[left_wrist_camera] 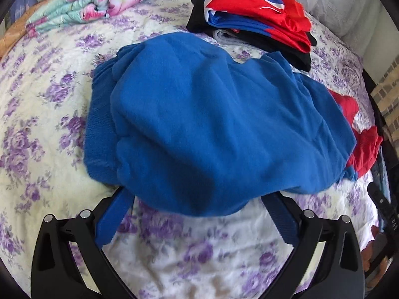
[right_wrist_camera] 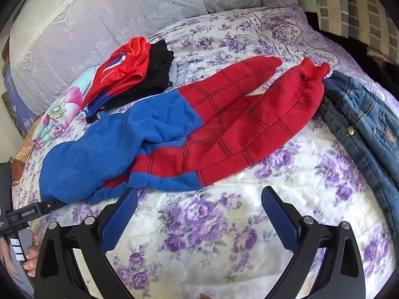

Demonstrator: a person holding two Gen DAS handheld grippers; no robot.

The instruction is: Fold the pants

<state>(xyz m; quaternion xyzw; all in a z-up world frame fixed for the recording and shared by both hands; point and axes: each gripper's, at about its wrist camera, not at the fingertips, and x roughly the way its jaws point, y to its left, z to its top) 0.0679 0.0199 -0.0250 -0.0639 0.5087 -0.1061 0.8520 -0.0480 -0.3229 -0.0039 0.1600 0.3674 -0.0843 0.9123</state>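
pants point(right_wrist_camera: 174, 134): blue fleece top half, red legs with dark grid lines | state: unfolded, blue waist end rumpled and bunched | pose: lying flat on the bed, waist toward 8 o'clock, both legs side by side running out to 2 o'clock, cuffs there

The pants point(right_wrist_camera: 174, 134) lie across the bedspread point(right_wrist_camera: 224, 236), waist end toward the left, legs running right and away. Behind the waist end sits a stack of folded clothes point(right_wrist_camera: 134, 74), and a denim garment point(right_wrist_camera: 361, 124) lies just beside the leg cuffs on the right. A folded quilt point(left_wrist_camera: 99, 0) lies far left.
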